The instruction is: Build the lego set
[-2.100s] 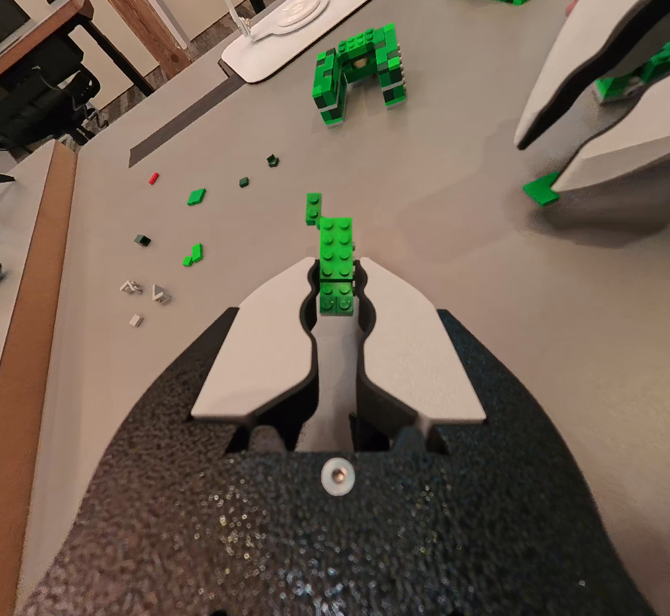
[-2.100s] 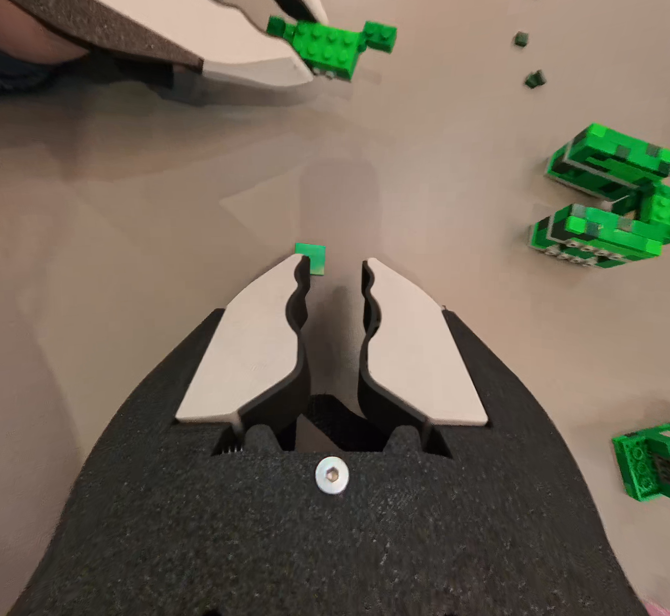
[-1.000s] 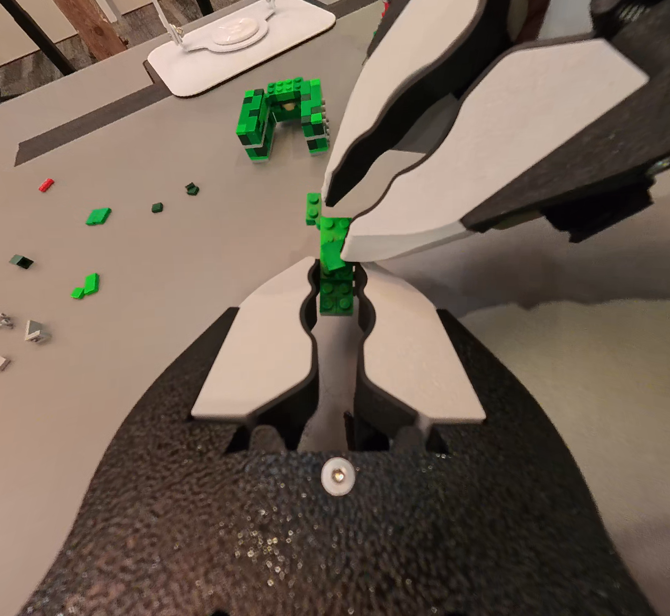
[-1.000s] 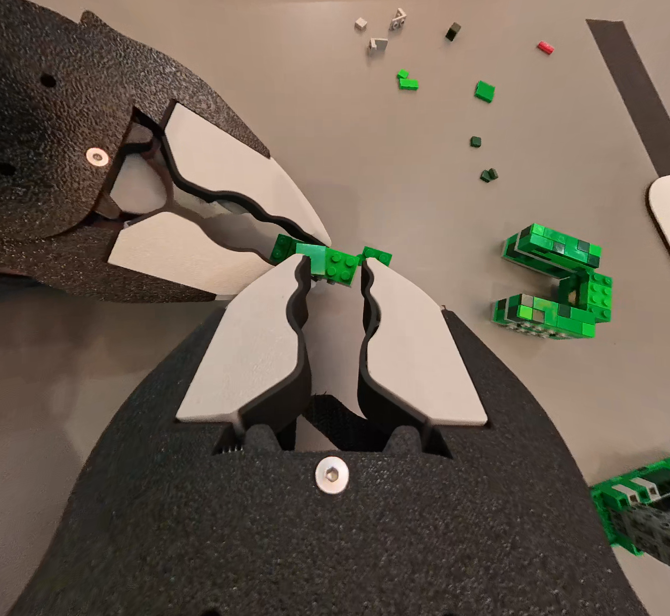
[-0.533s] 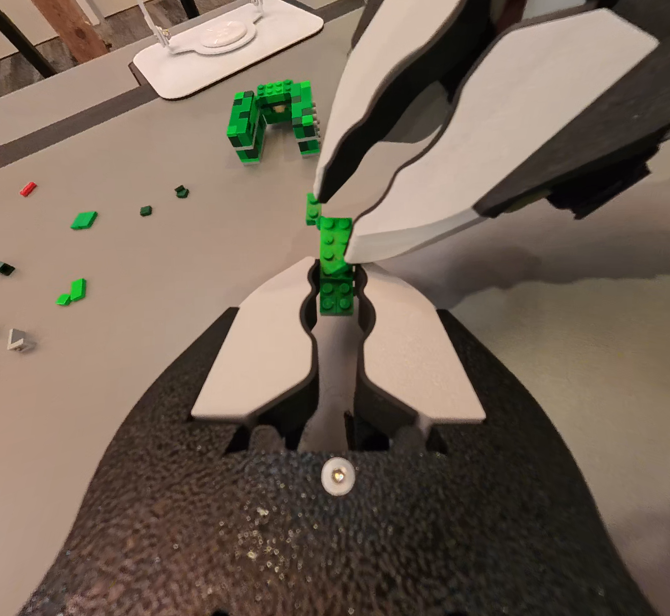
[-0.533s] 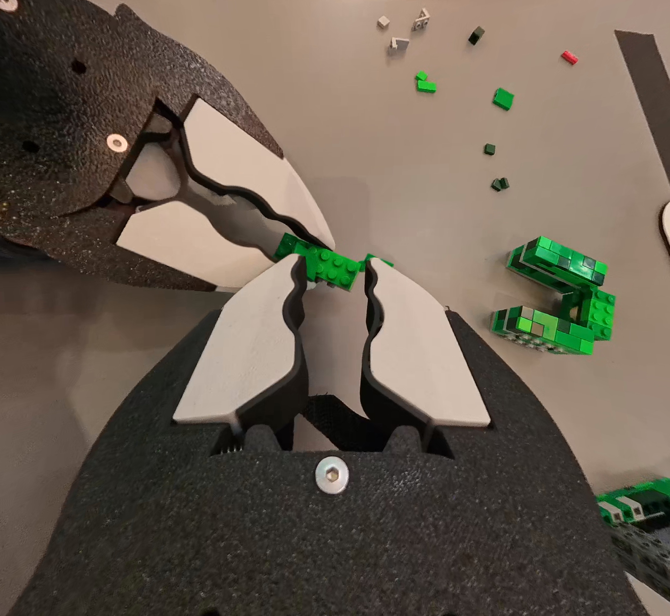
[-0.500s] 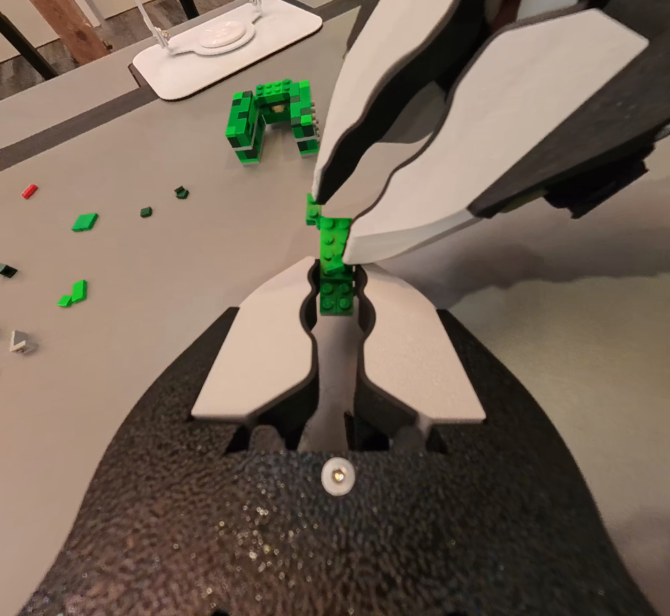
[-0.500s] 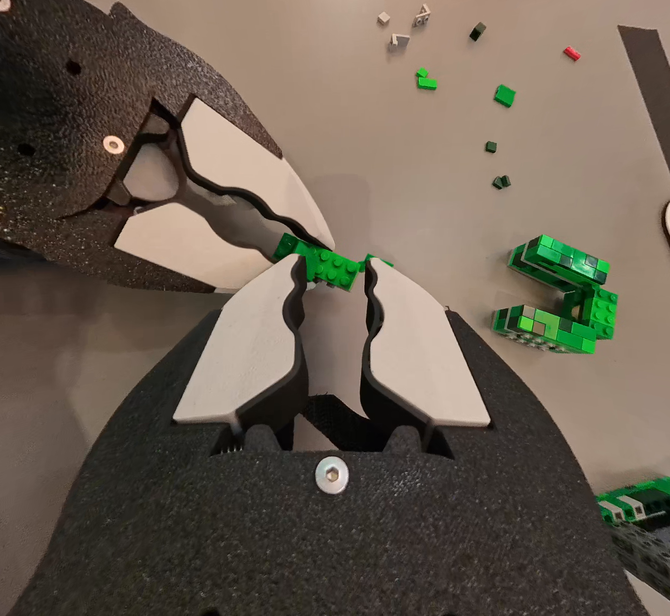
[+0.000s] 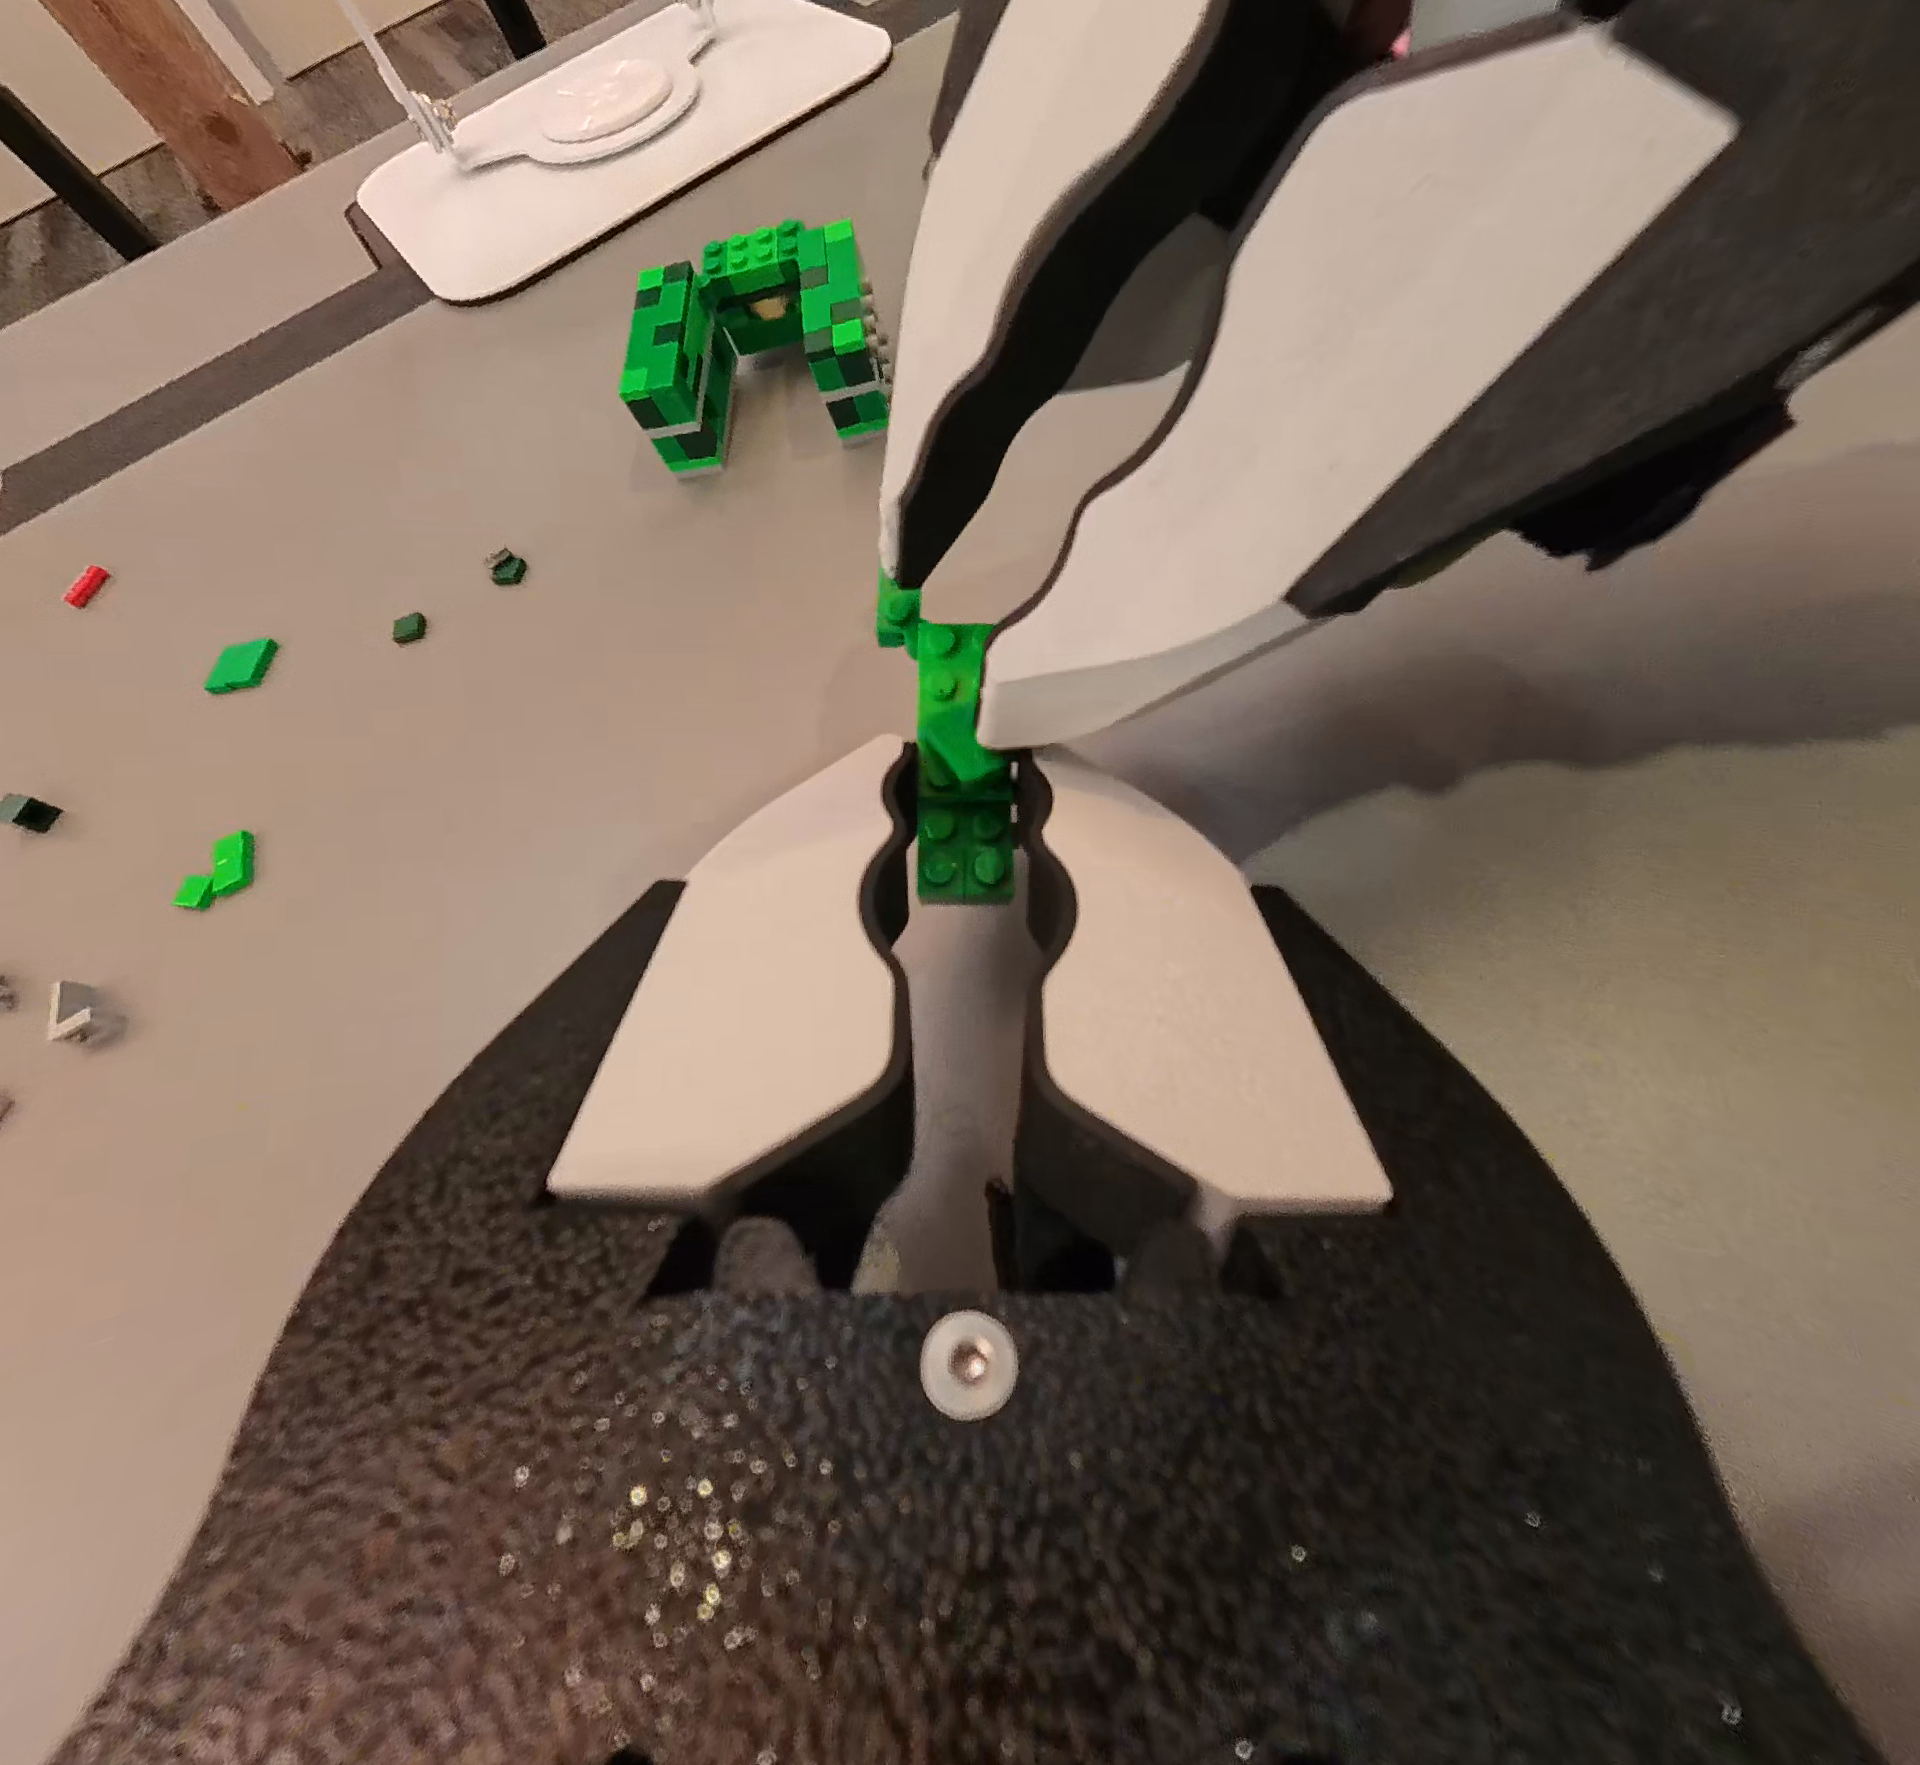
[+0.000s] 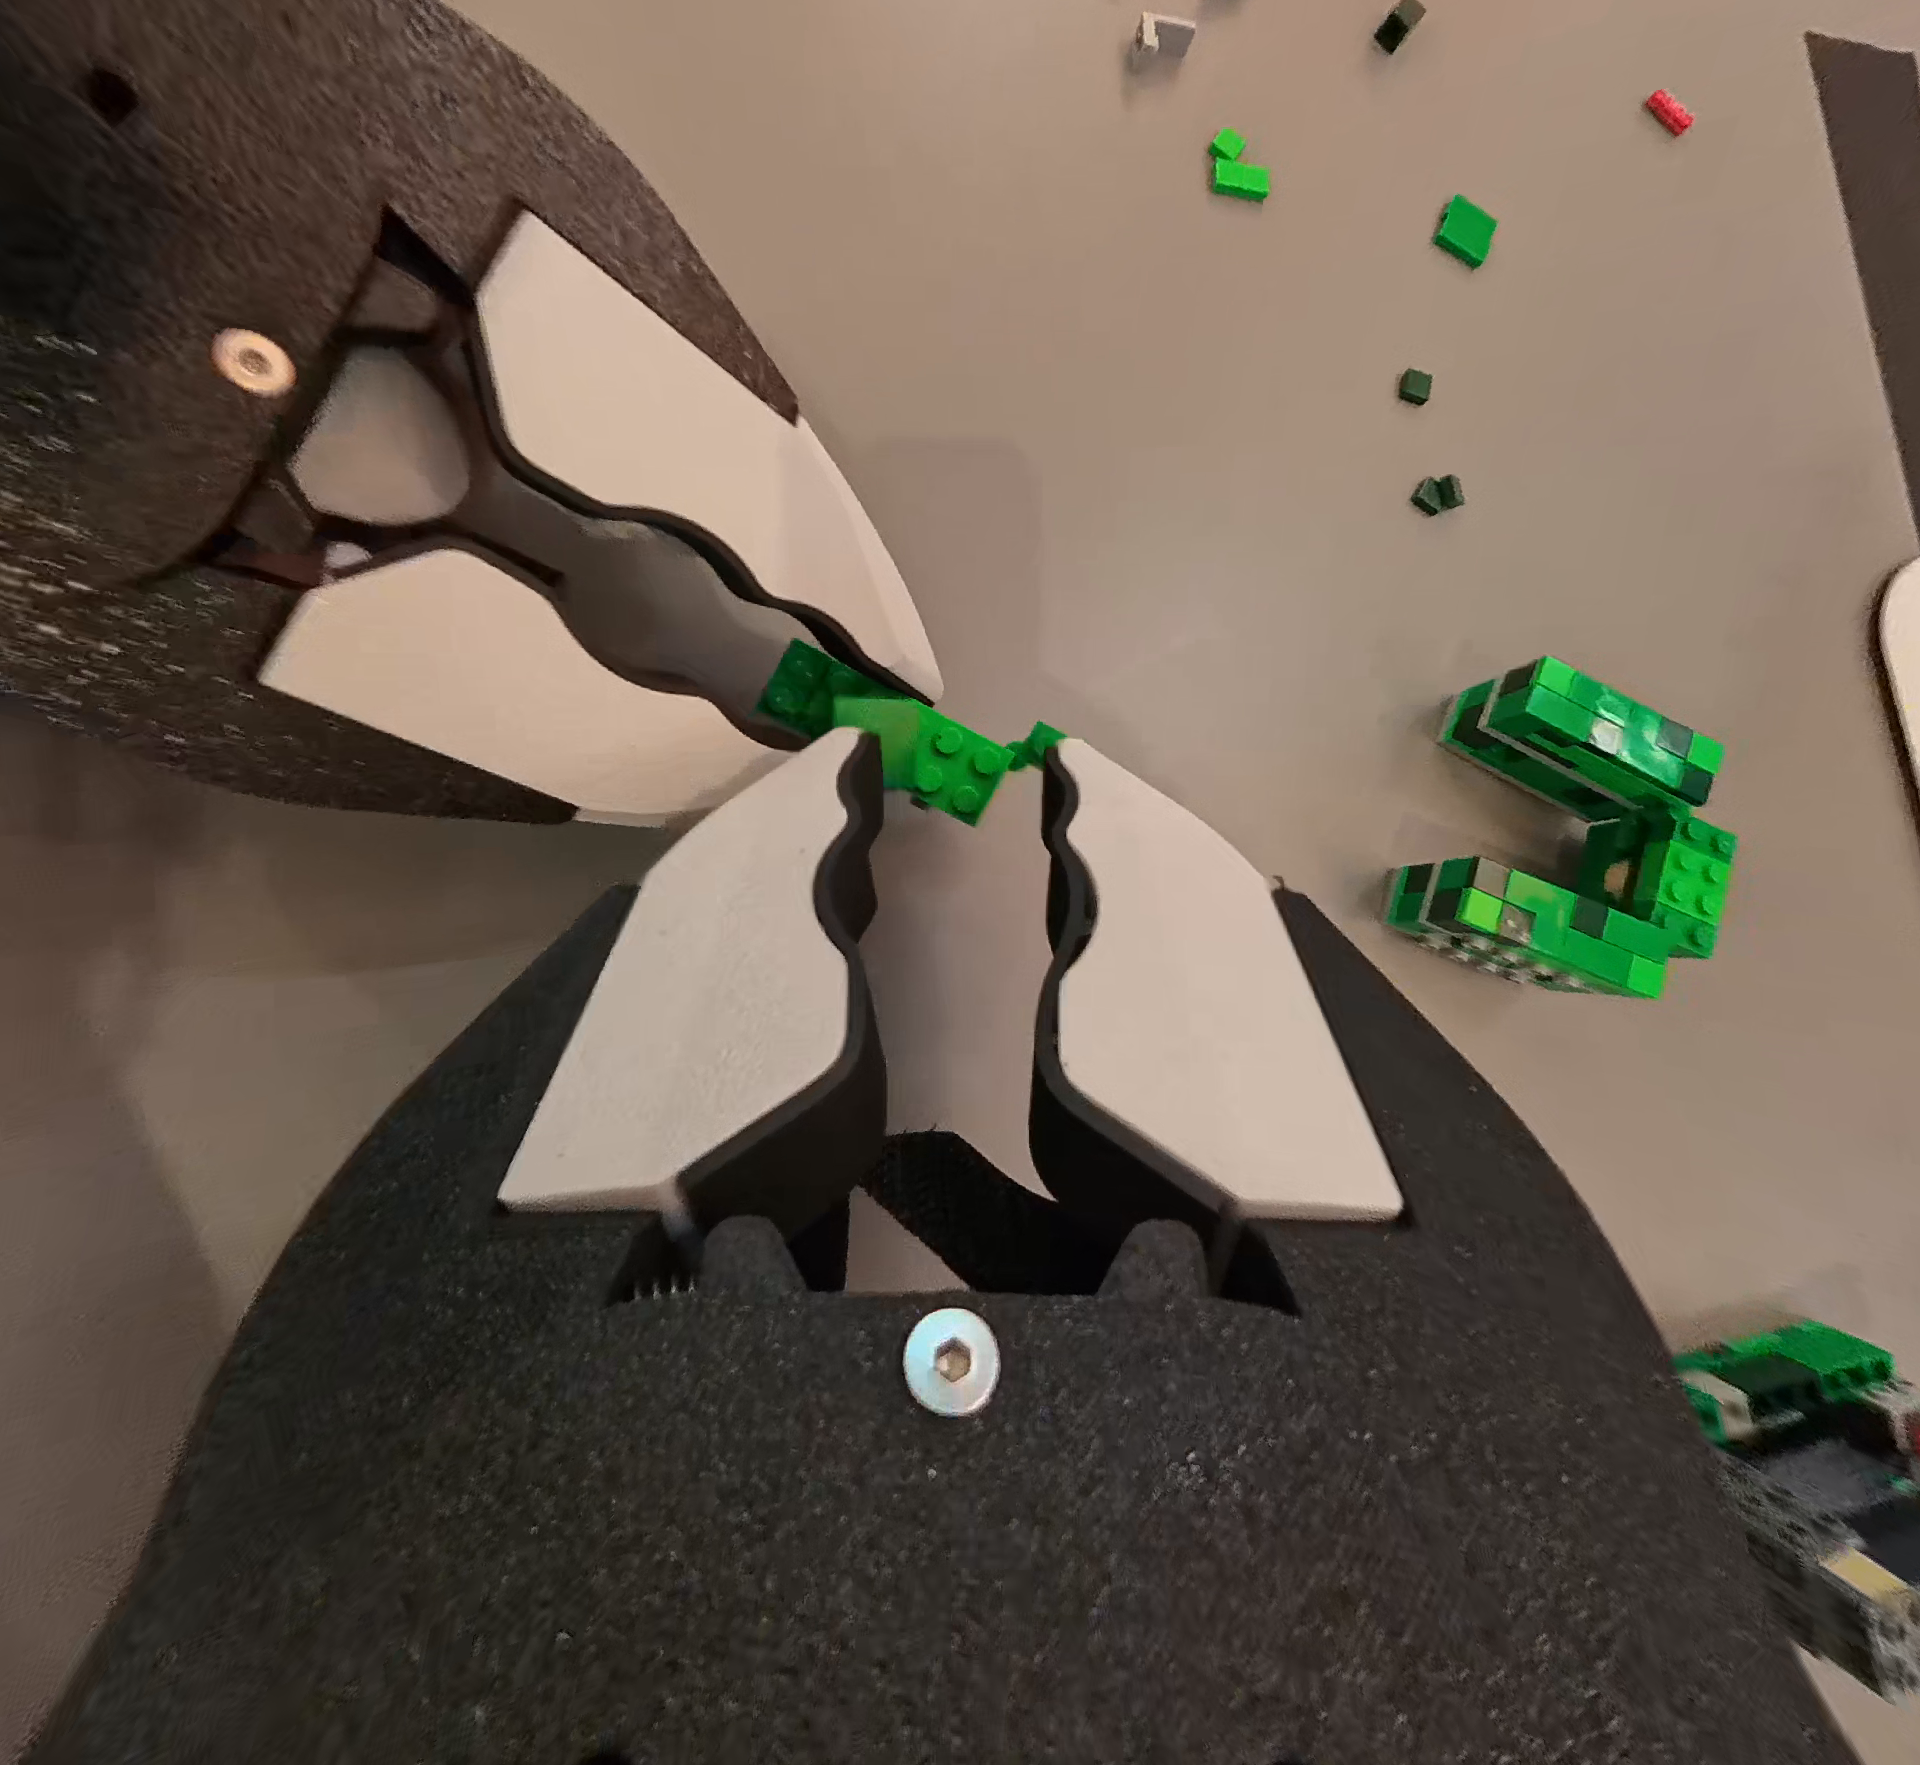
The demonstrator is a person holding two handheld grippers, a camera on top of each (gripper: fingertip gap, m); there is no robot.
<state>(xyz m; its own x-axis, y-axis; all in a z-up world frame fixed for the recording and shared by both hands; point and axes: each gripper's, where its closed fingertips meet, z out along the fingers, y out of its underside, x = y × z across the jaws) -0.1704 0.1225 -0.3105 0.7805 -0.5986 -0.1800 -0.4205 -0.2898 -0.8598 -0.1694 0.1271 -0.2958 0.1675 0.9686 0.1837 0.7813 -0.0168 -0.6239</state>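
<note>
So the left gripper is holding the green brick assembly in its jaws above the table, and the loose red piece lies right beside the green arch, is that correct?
Not quite: the left wrist view shows the red piece far from the green arch, out among the scattered pieces. The left gripper does hold the green brick assembly.

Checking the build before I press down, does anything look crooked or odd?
Yes. A small smooth green tile sits skewed, corner-on, atop the studded green plate assembly held in the left gripper, not square with the studs. The right gripper hovers over it.

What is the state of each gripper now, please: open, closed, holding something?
Left gripper: closed on the green brick assembly.
Right gripper: open, fingertips on either side of the same assembly, not clamping it.
</note>
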